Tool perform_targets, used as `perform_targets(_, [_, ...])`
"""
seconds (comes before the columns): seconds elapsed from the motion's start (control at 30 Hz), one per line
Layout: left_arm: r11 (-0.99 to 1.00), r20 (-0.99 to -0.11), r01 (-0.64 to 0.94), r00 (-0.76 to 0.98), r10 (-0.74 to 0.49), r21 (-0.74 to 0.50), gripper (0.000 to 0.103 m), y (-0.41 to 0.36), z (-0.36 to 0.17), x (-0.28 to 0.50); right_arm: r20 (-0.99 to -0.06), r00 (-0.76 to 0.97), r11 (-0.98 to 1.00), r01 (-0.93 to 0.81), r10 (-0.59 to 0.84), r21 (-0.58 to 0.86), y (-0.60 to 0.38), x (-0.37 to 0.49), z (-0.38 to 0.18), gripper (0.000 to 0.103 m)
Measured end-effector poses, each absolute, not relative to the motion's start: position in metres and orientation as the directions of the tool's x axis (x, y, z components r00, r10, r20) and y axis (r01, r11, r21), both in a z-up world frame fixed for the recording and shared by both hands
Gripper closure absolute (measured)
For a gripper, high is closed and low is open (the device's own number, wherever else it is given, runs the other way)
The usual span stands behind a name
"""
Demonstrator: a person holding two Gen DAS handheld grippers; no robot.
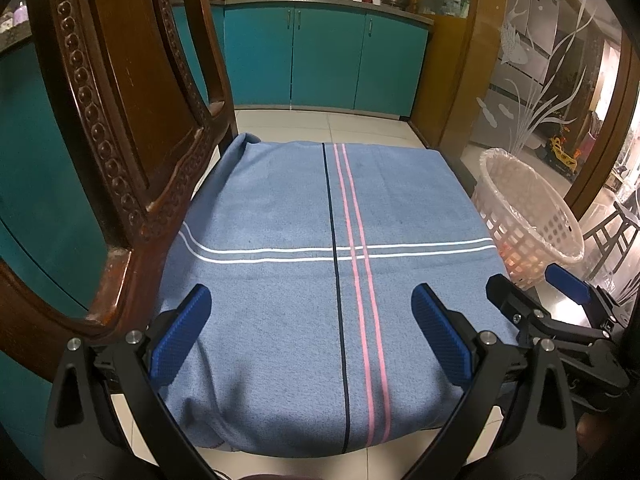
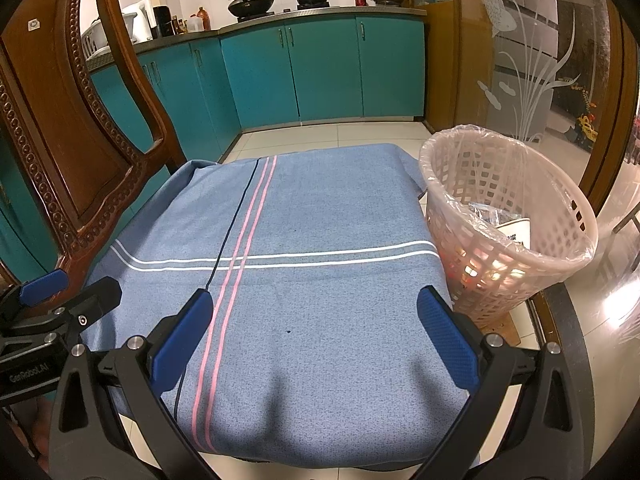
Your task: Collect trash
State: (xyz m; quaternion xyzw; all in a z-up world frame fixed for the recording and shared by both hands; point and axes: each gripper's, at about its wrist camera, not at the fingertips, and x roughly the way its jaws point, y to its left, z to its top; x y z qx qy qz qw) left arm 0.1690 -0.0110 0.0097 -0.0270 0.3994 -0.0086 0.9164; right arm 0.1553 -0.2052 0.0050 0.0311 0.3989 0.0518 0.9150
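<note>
A pale plastic waste basket (image 2: 516,248) lined with a clear bag stands on the floor right of the chair seat; wrappers and a white piece of trash (image 2: 508,226) lie inside it. The same waste basket (image 1: 524,216) shows at the right of the left wrist view. A blue striped cloth (image 1: 320,272) covers the chair seat, and no trash shows on it. My left gripper (image 1: 310,312) hovers open over the cloth's (image 2: 320,280) near edge, nothing between its fingers. My right gripper (image 2: 316,312) is open too, beside the basket, and appears in the left view as right gripper (image 1: 528,280).
A carved wooden chair back (image 1: 120,140) rises on the left. Teal kitchen cabinets (image 2: 320,68) with pots on the counter run along the far wall. An etched glass door (image 2: 532,60) and its wooden frame stand on the right. Pale floor tiles (image 2: 340,132) lie between seat and cabinets.
</note>
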Motion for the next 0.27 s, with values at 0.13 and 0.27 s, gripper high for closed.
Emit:
perform_targets(0.13, [0.998,-0.737,-0.005,0.674,-0.046,-0.068,0.003,-0.0102,0.0086,0.1699,-0.727,0.676,0.993,-0.07,0.119,0.097,-0.2042,0.1552,0.0051,0.003])
perform_targets(0.27, [0.998,-0.737,-0.006,0.675,-0.042,-0.062,0.003,-0.0107,0.0092,0.1699,-0.727,0.676,0.993,-0.07,0.118,0.096,-0.2036,0.1551,0.0049,0.003])
